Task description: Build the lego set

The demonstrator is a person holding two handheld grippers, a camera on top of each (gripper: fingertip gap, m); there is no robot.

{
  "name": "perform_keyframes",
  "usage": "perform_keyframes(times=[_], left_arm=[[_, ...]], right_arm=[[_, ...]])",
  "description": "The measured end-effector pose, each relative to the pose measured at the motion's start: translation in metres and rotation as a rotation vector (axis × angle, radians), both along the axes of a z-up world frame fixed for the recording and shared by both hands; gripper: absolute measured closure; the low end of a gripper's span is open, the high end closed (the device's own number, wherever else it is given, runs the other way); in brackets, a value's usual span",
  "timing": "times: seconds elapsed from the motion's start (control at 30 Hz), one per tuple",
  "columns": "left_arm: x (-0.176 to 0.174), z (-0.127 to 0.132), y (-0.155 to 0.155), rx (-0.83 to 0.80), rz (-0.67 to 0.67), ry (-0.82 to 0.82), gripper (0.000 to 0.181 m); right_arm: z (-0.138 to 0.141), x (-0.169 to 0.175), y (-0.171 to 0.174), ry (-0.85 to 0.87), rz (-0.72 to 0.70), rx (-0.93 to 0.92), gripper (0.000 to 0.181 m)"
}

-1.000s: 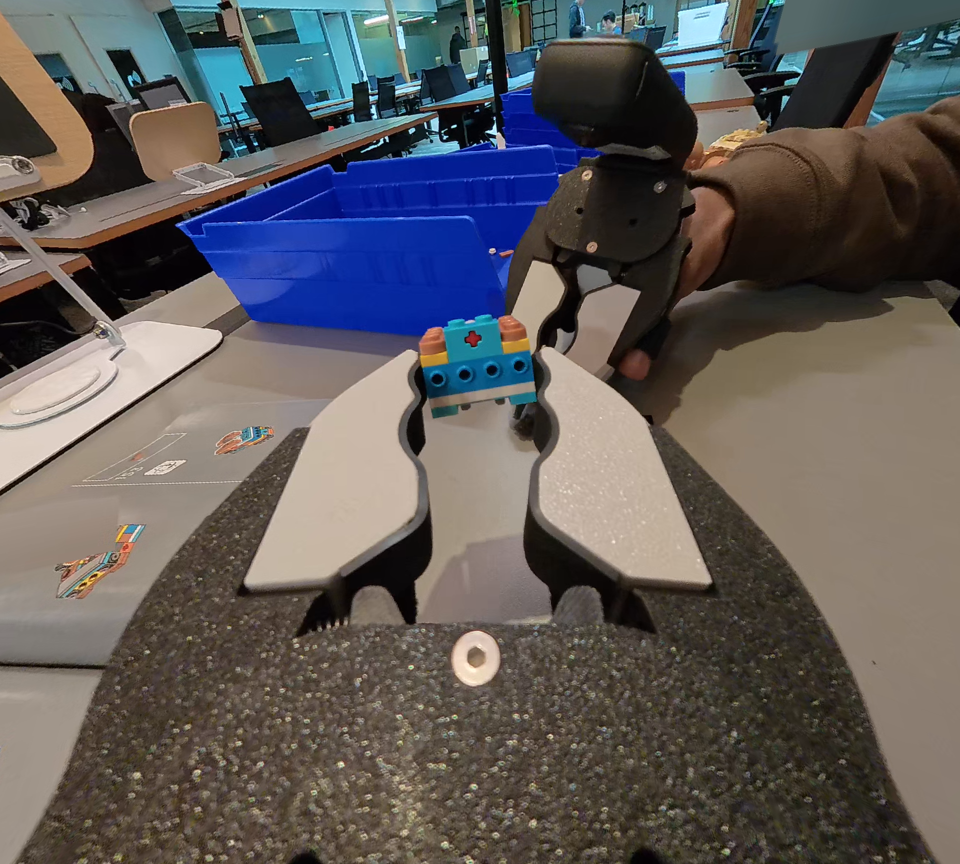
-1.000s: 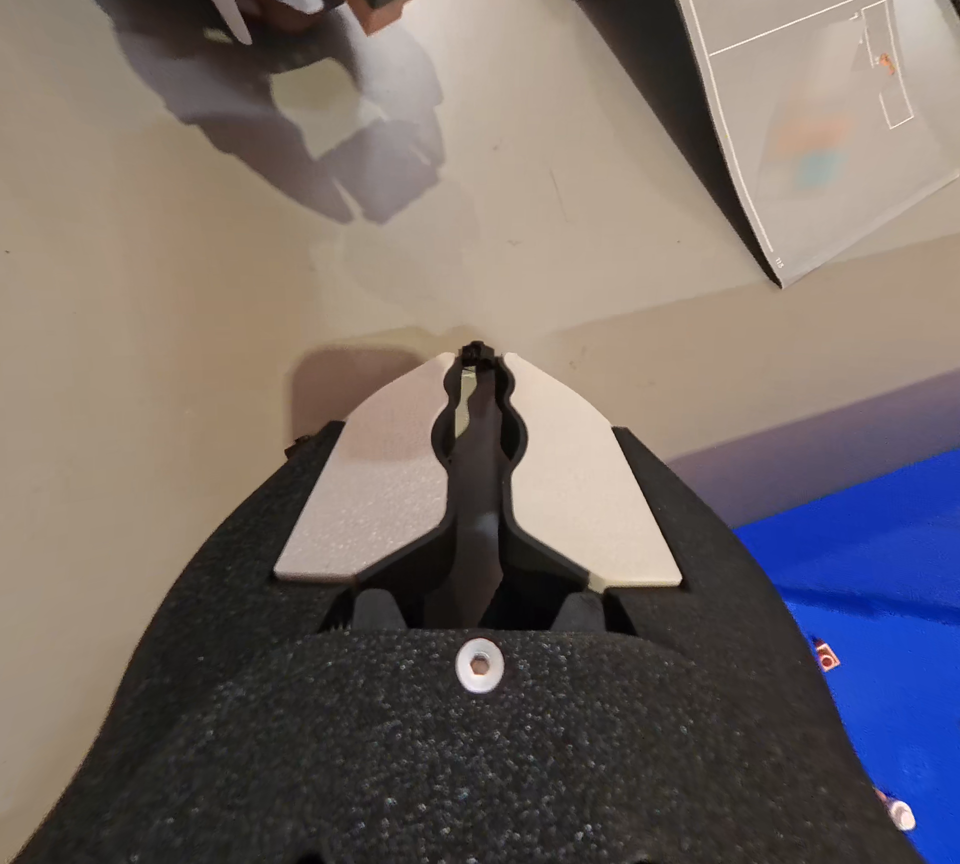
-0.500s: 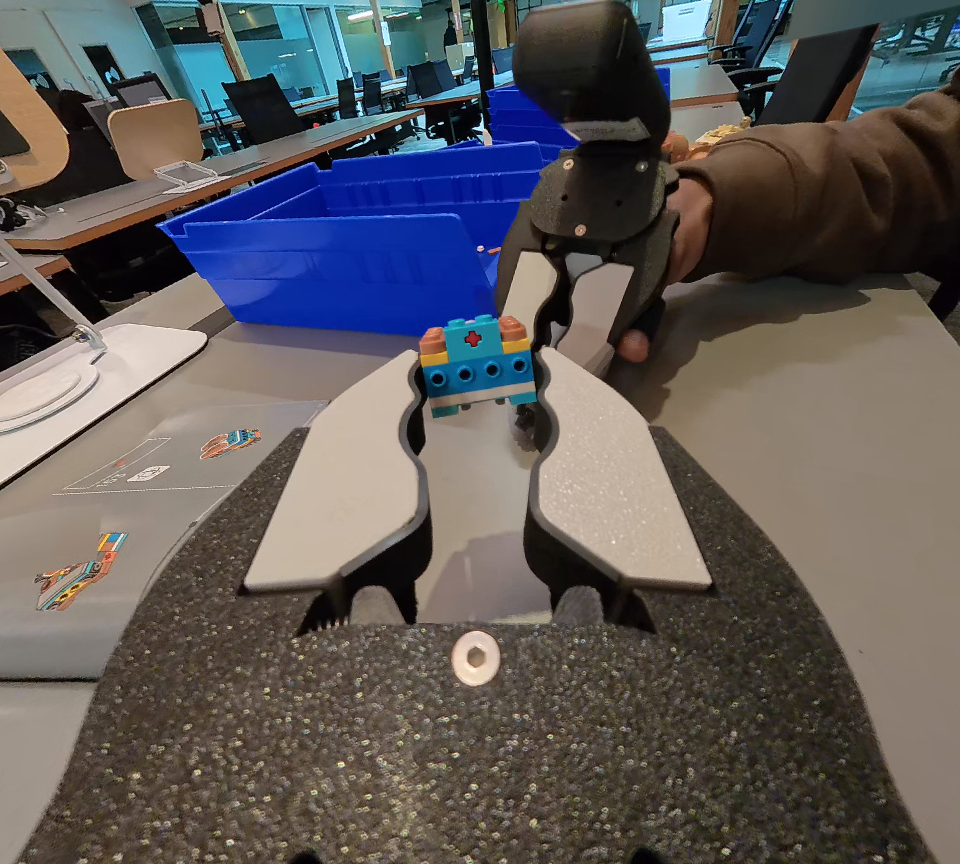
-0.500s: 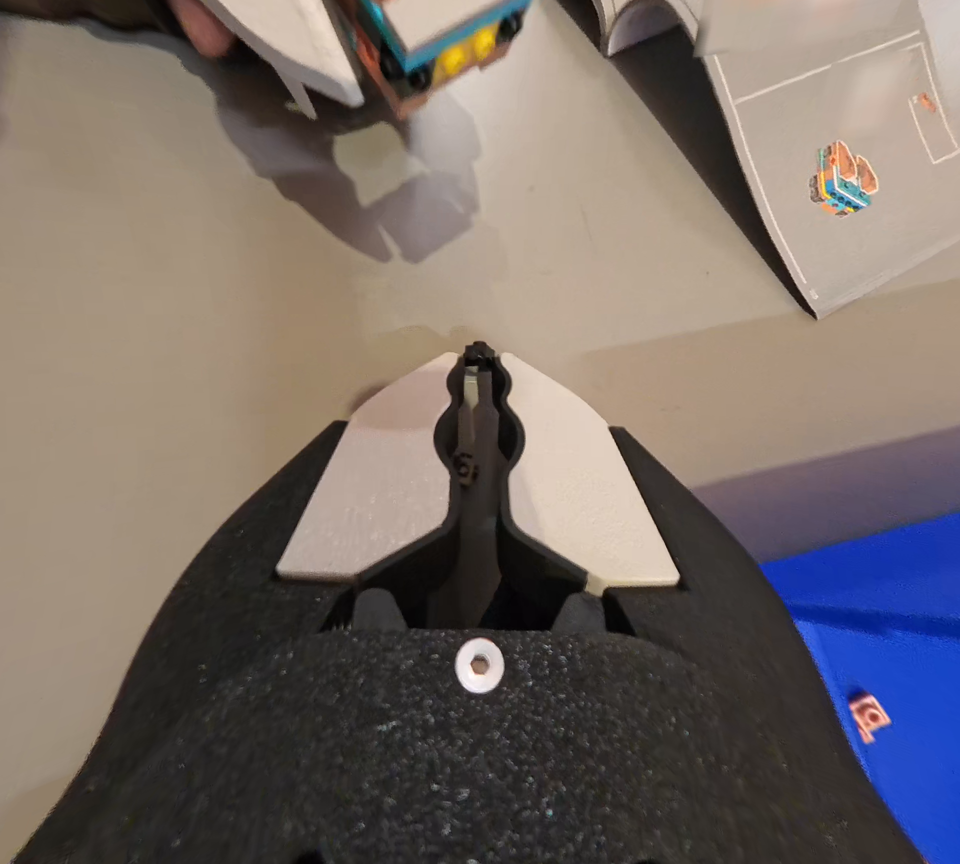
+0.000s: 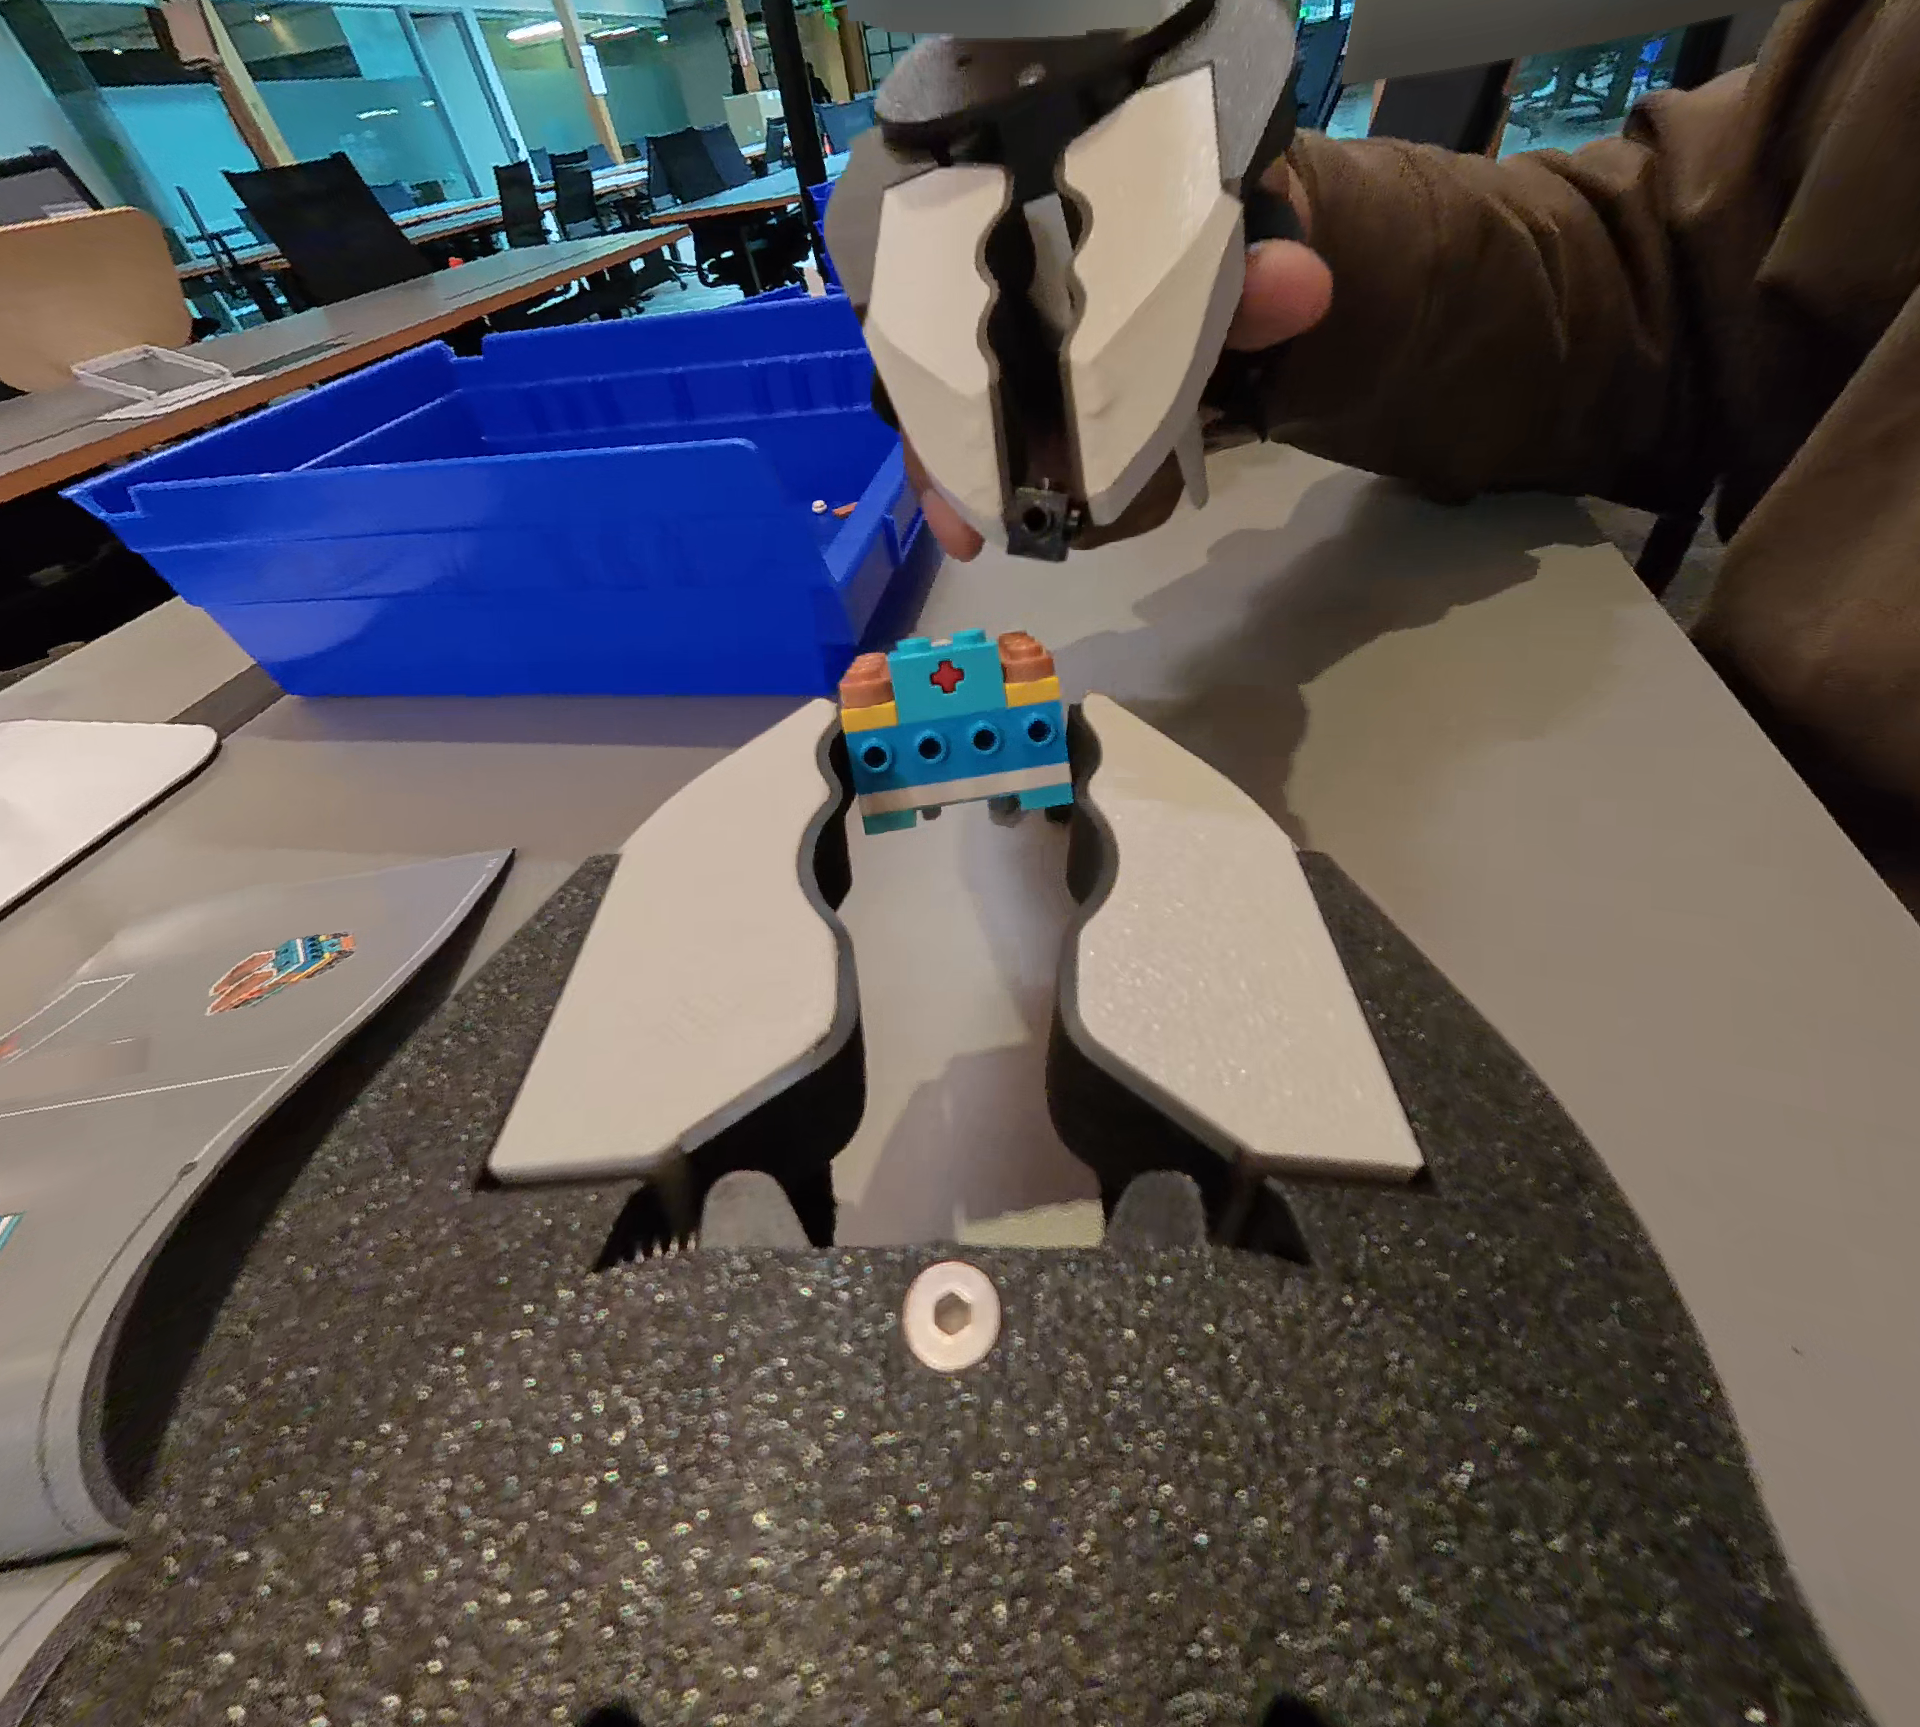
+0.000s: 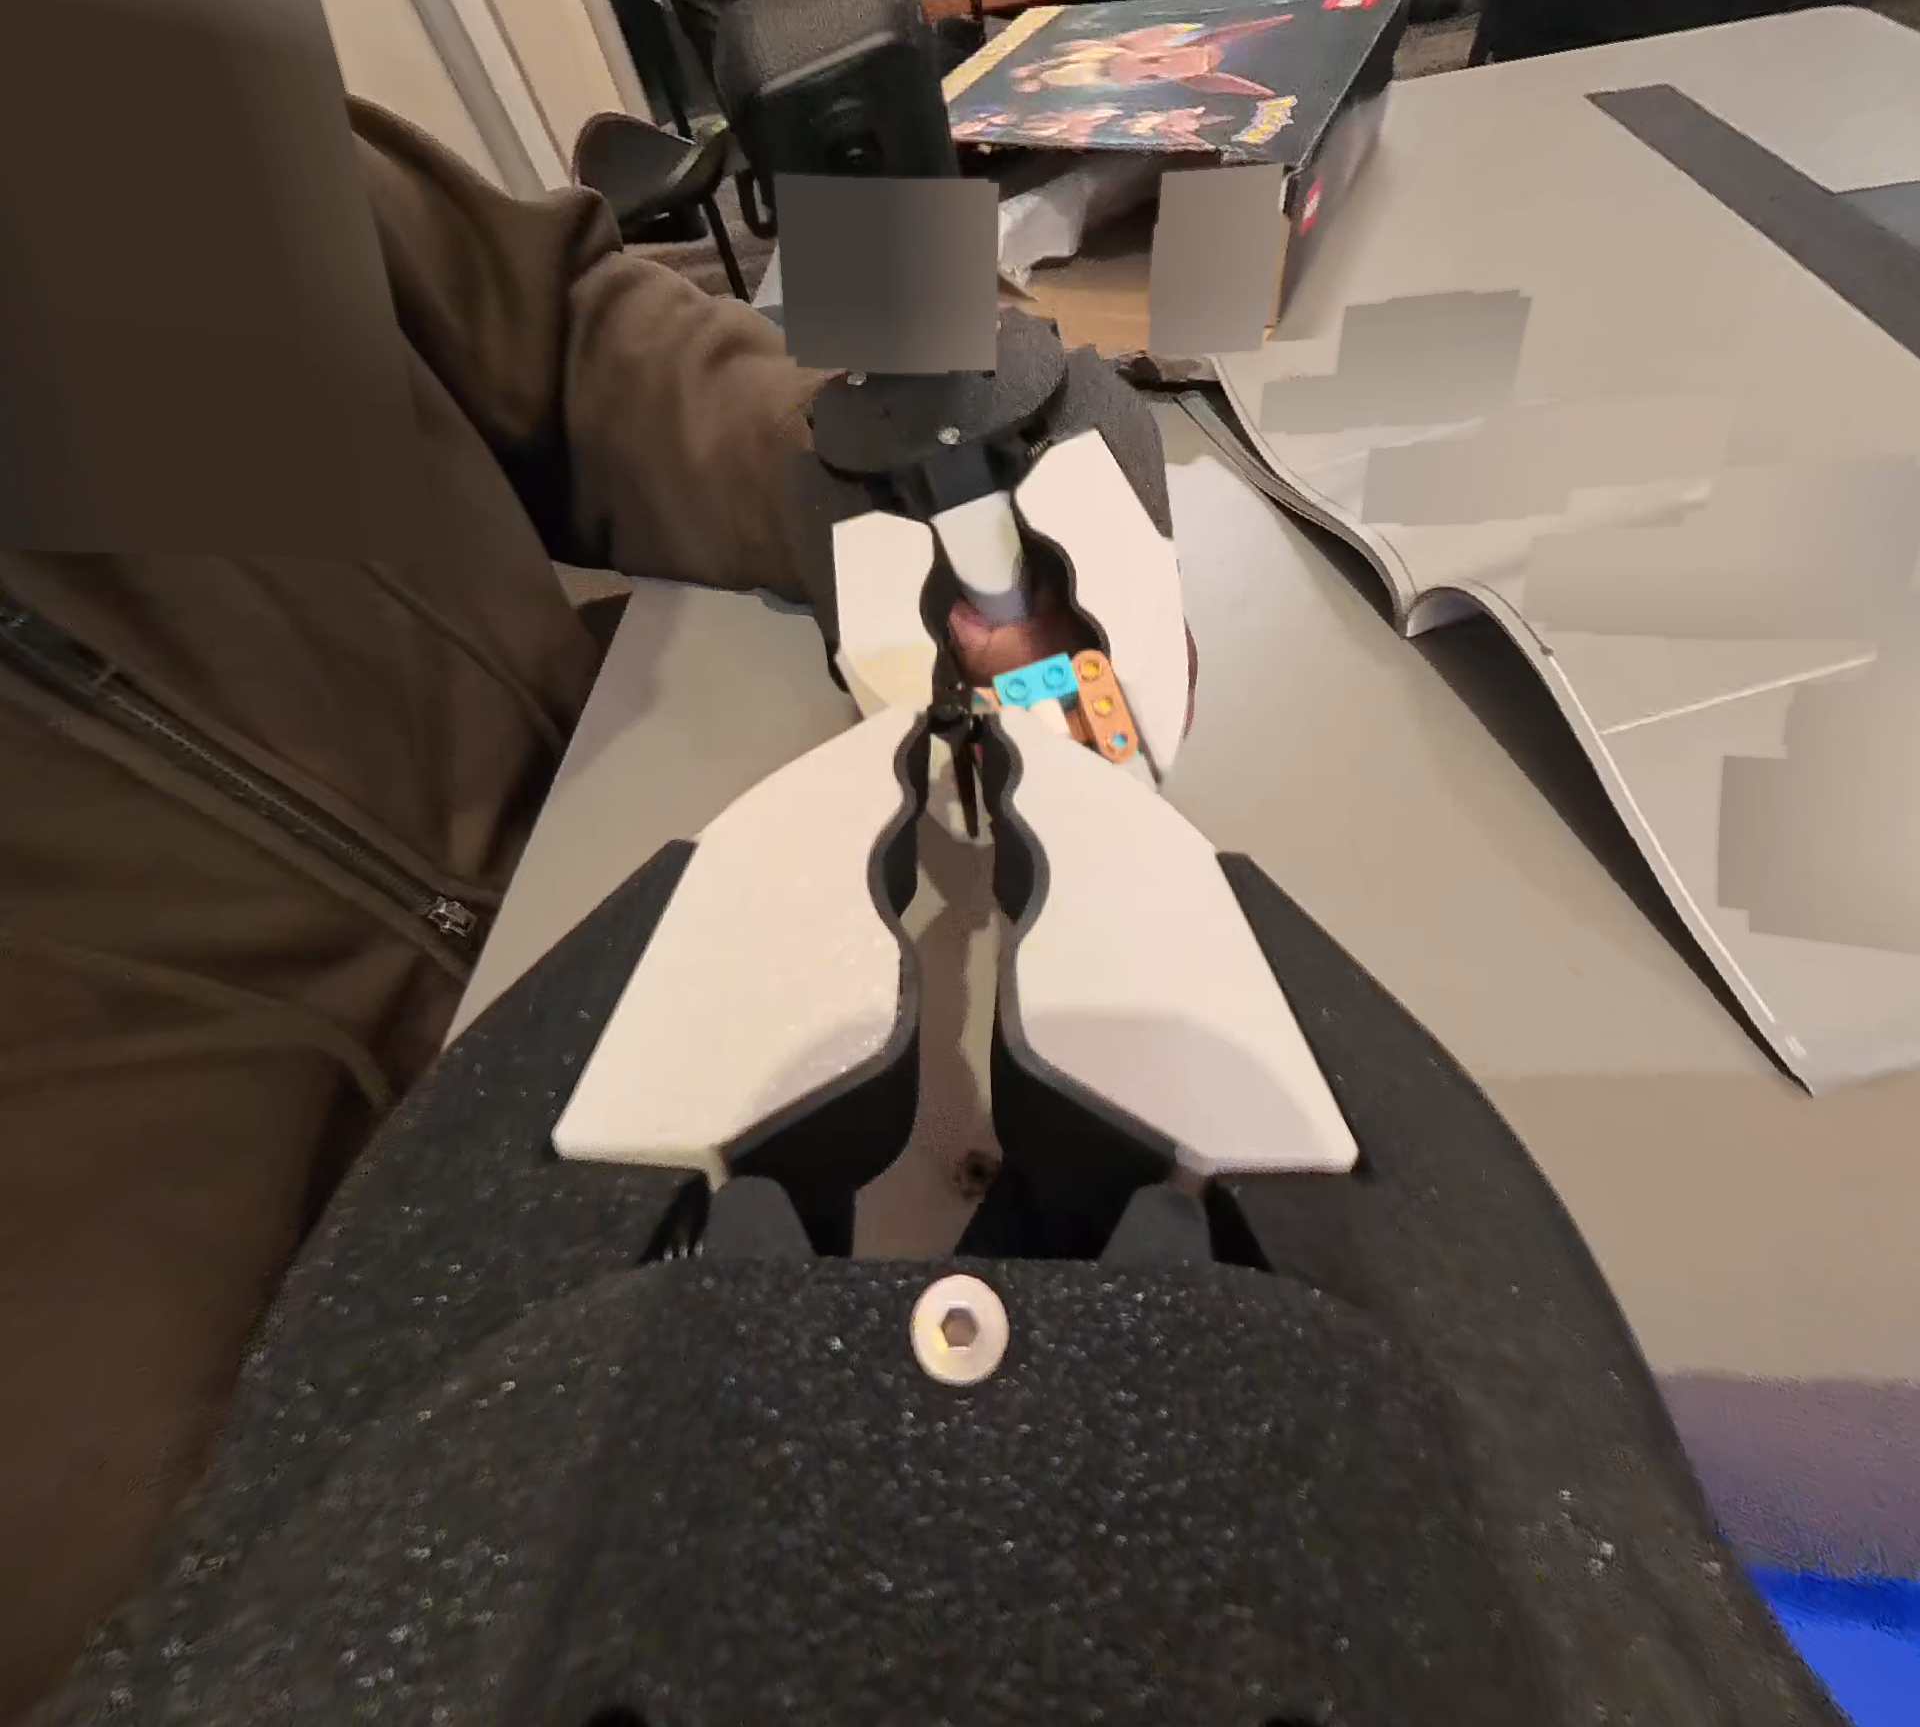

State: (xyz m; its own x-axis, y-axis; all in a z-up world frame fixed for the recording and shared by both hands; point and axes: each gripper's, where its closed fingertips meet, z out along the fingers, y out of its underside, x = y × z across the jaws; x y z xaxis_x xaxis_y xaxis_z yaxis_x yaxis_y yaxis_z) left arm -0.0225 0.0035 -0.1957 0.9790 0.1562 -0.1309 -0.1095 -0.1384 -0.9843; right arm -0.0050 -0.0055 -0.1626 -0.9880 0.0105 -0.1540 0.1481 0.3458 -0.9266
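My left claw (image 5: pixel 956 768) grips the little brick model (image 5: pixel 951 727) at its 2 fingertips. My right claw (image 5: pixel 1039 519), nearly closed, pinches a small black piece (image 5: pixel 1037 526) just above it.

Blue bin (image 5: pixel 499 576); teal-and-orange model (image 5: pixel 954 744); black piece (image 5: pixel 1037 524).

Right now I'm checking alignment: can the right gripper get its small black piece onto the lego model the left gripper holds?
Probably yes. The right gripper, shut on the small black piece, hangs just above the lego model clamped in the left gripper; nothing lies between them.
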Motion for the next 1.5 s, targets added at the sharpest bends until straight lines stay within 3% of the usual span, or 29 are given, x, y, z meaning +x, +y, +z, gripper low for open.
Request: perform_keyframes(times=[0.47,1.5], left_arm=[[0.002,0.009,-0.001,0.076,-0.022,-0.068,0.142],[0.003,0.014,-0.002,0.120,-0.052,-0.132,0.142]], right_arm=[[0.000,0.000,-0.015,-0.026,0.022,0.075,0.172],[0.007,-0.004,-0.016,-0.005,-0.011,0.053,0.171]])
